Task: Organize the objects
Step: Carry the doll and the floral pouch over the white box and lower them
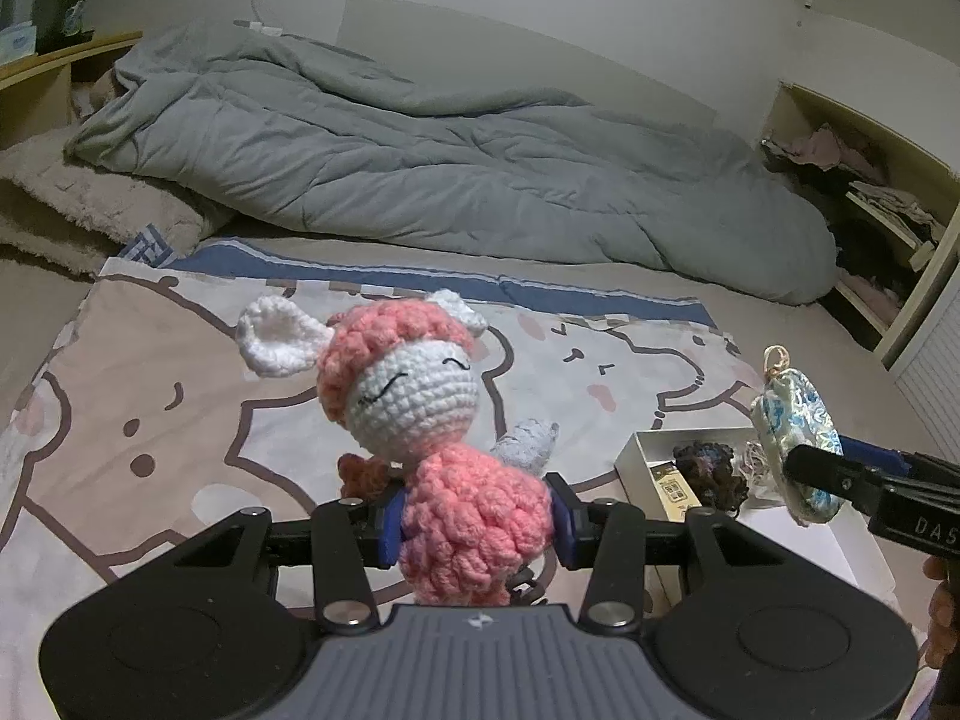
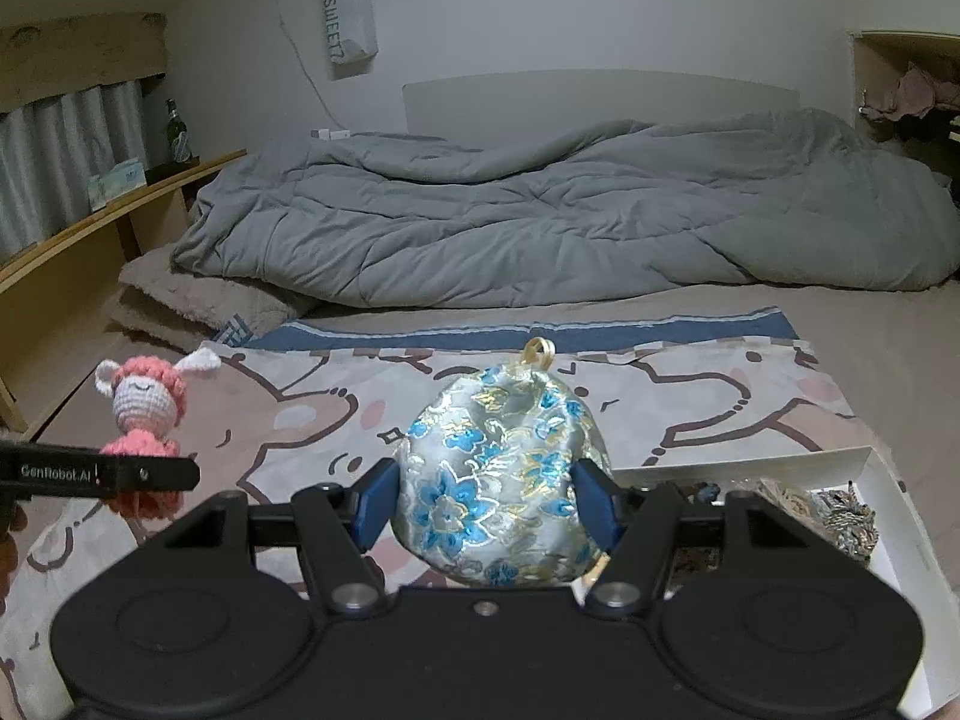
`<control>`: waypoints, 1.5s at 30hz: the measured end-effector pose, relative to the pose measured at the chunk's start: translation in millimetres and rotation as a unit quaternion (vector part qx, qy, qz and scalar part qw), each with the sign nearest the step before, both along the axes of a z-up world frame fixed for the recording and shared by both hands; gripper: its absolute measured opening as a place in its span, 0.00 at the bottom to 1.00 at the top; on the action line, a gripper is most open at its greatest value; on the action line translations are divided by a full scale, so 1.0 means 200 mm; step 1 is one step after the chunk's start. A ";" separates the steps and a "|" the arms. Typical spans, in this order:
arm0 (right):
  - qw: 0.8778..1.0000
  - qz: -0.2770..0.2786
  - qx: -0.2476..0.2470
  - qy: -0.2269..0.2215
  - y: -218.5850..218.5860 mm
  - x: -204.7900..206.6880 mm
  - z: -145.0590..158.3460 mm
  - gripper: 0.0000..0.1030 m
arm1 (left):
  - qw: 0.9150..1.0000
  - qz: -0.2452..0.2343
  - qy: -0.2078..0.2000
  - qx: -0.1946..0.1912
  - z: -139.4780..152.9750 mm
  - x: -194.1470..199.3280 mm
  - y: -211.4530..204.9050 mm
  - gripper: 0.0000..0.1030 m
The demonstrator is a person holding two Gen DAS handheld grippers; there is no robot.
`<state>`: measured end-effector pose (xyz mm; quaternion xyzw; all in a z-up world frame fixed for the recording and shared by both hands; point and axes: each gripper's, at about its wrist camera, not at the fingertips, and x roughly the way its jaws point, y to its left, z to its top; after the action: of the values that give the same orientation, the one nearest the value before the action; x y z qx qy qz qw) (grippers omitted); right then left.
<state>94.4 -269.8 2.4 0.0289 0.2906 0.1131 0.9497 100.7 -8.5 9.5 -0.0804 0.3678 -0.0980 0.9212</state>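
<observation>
A bed (image 2: 660, 312) fills both views, with a rumpled grey duvet (image 2: 540, 210) heaped along its far side against the wall. Nearer lies a beige cartoon-bear blanket (image 1: 150, 420) with a blue striped edge. At the blanket's right side sits an open white cardboard box (image 2: 888, 510) holding tangled cords and small dark trinkets. The right tool (image 2: 486, 504) is clamped on a round brocade pouch (image 2: 498, 480), silver with blue and gold flowers and a gold loop on top, held up above the blanket just left of the box. The left tool (image 1: 477, 519) grips the pink body of a crocheted doll (image 1: 420, 390), white-faced with a pink hood and white ears, raised over the blanket; its head leans left. The two held things are well apart.
</observation>
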 end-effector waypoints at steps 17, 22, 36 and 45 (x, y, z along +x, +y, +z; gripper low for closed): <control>0.999 -0.049 0.006 -0.010 -0.29 -0.07 0.02 0.62 | 0.997 -0.071 -0.010 -0.007 0.02 0.04 -0.40 0.45; 0.998 -0.068 0.006 -0.014 -0.41 -0.09 0.03 0.62 | 0.995 -0.095 -0.009 -0.018 0.02 0.03 -0.52 0.45; 0.993 -0.120 -0.001 -0.002 -0.71 -0.15 -0.02 0.62 | 0.984 -0.163 0.005 -0.065 -0.05 0.03 -0.87 0.45; 0.989 -0.147 -0.013 0.020 -0.89 -0.18 -0.10 0.62 | 0.974 -0.205 0.022 -0.094 -0.12 0.04 -1.09 0.45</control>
<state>58.2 -448.0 -16.8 0.0617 0.3030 -0.0321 0.9504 107.9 -226.5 -14.0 -0.0918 0.3861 -0.3167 0.8615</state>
